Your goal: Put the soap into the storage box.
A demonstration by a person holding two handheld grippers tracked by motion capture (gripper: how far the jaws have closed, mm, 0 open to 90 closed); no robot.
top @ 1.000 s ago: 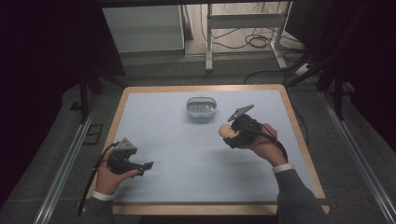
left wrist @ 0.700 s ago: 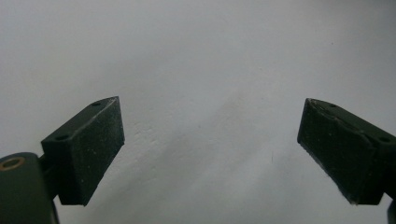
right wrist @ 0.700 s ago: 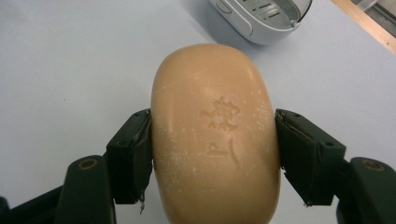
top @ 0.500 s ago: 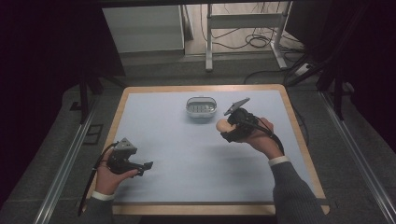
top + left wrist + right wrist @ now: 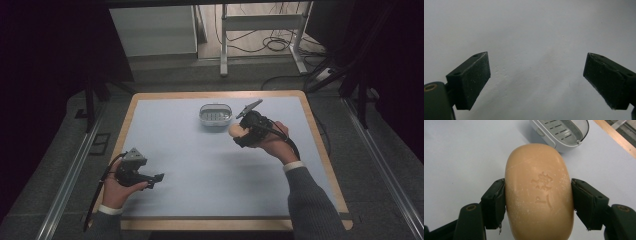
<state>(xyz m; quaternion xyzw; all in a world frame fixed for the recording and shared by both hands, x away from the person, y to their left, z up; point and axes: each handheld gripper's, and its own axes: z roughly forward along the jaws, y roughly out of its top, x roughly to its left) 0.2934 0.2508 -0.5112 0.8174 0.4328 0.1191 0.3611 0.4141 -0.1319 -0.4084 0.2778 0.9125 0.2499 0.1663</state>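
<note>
Moved: right tongs (image 5: pixel 239 131) with soap (image 5: pixel 235 130), closer to tray (image 5: pixel 215 114)
Right tongs: clamped on soap
Left tongs (image 5: pixel 536 75): wide open, empty
Right gripper view: stamp on soap
Desk (image 5: pixel 200 165): pale blue, wooden edge

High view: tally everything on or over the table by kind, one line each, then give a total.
Soap bar, tan, clamped in the right tongs: 1
Soap dish, grey, slotted, empty: 1
Hand-held tongs, right plus left tongs, whose jaws stand wide apart: 2
Total: 4
</note>
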